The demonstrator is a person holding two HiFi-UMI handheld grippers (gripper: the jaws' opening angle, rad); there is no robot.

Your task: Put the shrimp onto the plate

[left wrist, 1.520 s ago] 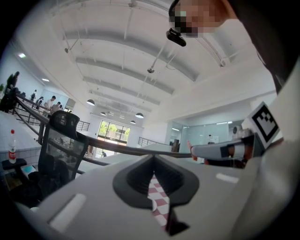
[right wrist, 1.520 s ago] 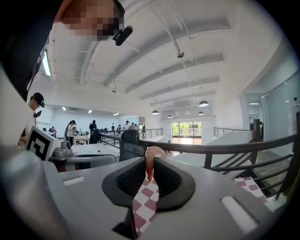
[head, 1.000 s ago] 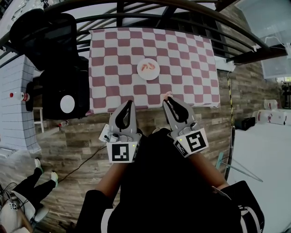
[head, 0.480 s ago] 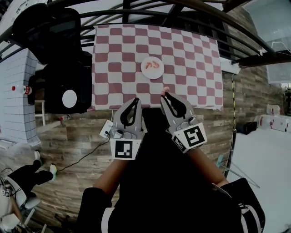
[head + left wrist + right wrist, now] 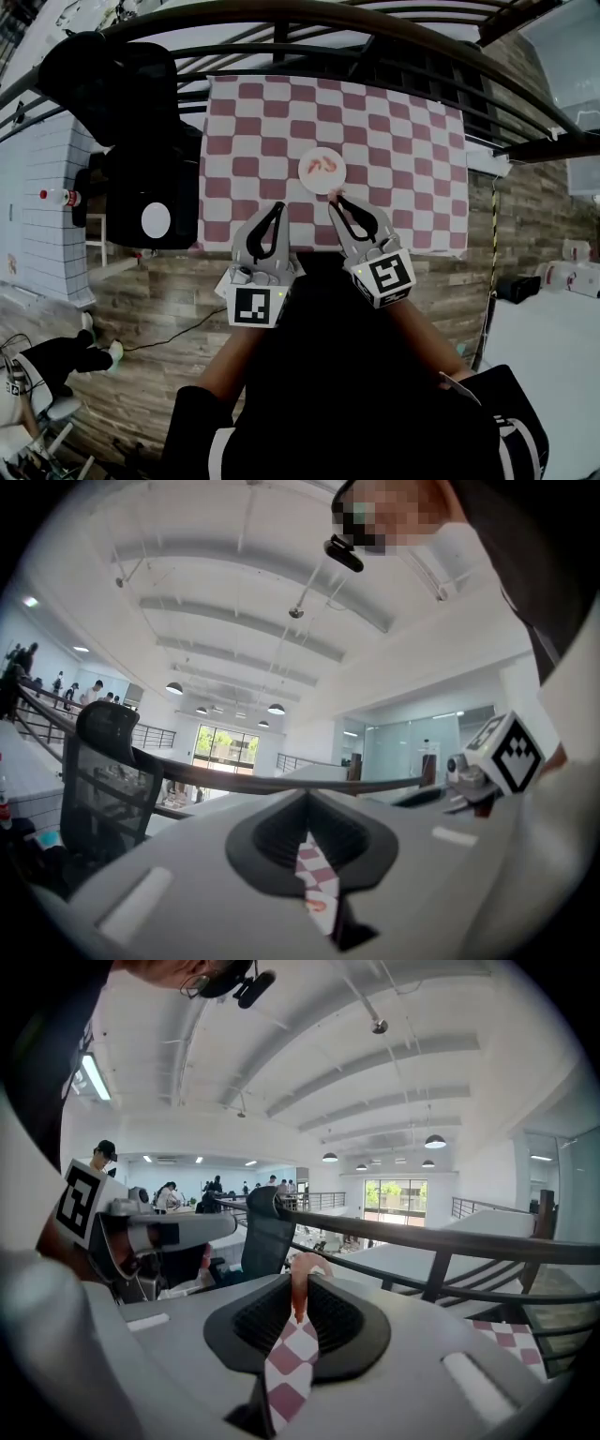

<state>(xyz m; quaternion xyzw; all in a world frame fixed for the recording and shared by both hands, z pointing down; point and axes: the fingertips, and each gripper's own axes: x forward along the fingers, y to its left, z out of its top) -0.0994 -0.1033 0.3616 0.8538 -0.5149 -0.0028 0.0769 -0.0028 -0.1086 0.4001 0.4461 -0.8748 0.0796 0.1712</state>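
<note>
Currently the right gripper has its jaws clamped on one pink shrimp, which sits at the near rim of the white plate, just on the person's side of it. The right gripper view shows the same: the shrimp is pinched upright between the dark pads. More shrimp already lie on the plate's middle. The left gripper is near the plate, at its near-left, with its jaws closed tip to tip and nothing in them. The plate sits on the red-and-white checked surface. The only markings visible are the black-and-white square codes on the left cube and the right cube. They carry no readable text.
</note>
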